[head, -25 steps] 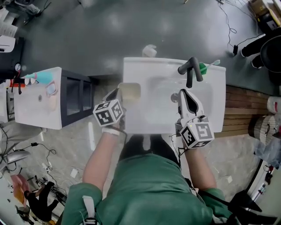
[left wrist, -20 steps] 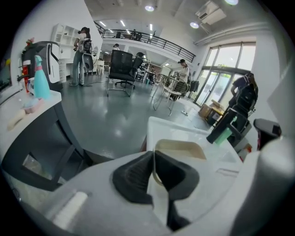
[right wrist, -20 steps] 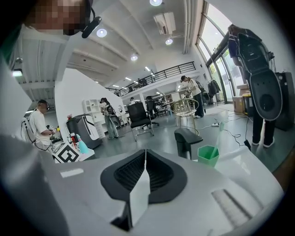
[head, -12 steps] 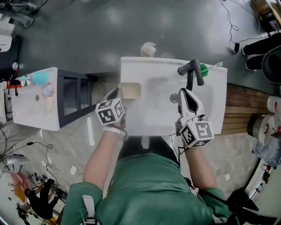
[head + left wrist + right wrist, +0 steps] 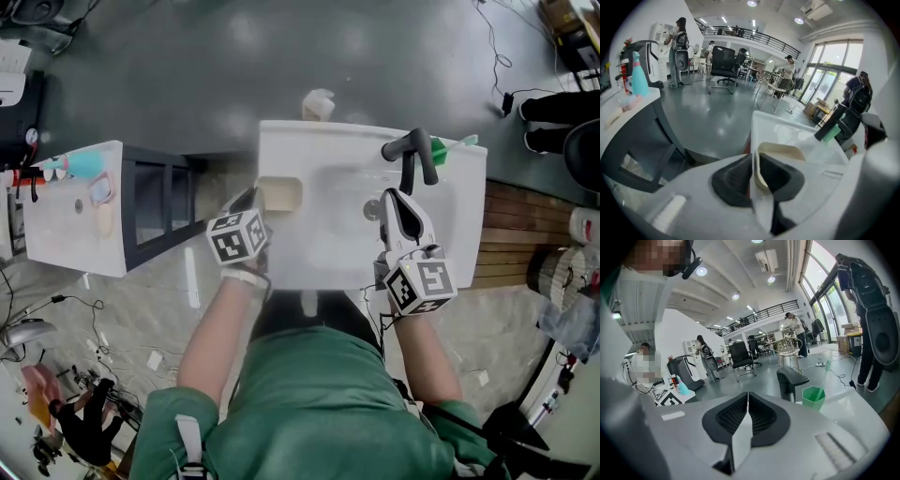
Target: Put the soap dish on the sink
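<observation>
A cream soap dish (image 5: pixel 281 194) sits at the left rim of the white sink (image 5: pixel 366 137). My left gripper (image 5: pixel 255 202) is shut on the dish's near edge. In the left gripper view the dish (image 5: pixel 780 152) juts forward from between the jaws of the left gripper (image 5: pixel 754 165), over the sink (image 5: pixel 774 125). I cannot tell whether the dish rests on the rim or hangs just above it. My right gripper (image 5: pixel 398 200) is shut and empty over the basin, just in front of the black faucet (image 5: pixel 410 152). From the right gripper (image 5: pixel 747 398), the faucet (image 5: pixel 792 379) is straight ahead.
A green cup (image 5: pixel 433 147) stands by the faucet at the sink's back right. A white counter (image 5: pixel 75 220) with a teal bottle (image 5: pixel 84 166) is to the left, across a gap. A wooden platform (image 5: pixel 511 234) lies right of the sink, and cables trail on the floor.
My left gripper has edged slightly right with the soap dish, further over the sink's left rim. The right gripper has stayed where it was.
</observation>
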A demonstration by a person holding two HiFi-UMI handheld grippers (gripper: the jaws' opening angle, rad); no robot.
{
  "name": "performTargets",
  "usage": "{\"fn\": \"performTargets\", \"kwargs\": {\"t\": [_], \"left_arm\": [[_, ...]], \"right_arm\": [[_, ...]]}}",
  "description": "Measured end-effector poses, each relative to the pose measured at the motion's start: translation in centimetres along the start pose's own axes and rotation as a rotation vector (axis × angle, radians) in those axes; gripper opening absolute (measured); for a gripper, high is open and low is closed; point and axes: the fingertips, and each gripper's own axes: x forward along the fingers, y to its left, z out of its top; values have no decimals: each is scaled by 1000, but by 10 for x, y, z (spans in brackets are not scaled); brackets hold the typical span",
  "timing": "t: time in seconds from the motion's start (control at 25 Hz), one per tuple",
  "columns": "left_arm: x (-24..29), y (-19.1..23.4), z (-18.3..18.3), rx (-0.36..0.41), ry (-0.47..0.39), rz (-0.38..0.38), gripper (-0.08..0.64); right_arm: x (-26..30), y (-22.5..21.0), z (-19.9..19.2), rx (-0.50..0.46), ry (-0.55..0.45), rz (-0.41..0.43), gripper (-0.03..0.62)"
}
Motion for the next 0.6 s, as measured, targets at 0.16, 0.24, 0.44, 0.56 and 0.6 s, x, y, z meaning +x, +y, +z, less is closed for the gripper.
{"fn": "performTargets", "kwargs": {"t": [0.16,0.24,0.44,0.56,0.6], "left_arm": [[-6,0,5,11,-16,1,78],[-12,0,10,18,-32,4,87],[-34,-10,30,80,-90,-1,87],[-53,-22,49,134,-152,-15,86],[-61,-27,56,149,-175,-23,86]], "right_arm": [[-3,1,4,-1,-8,0,9],[-4,3,7,-2,-14,2,9],[-12,8,18,-17,-34,9,9],[-17,13,25,-25,-48,7,9],[-20,16,27,-26,-52,7,9]]}}
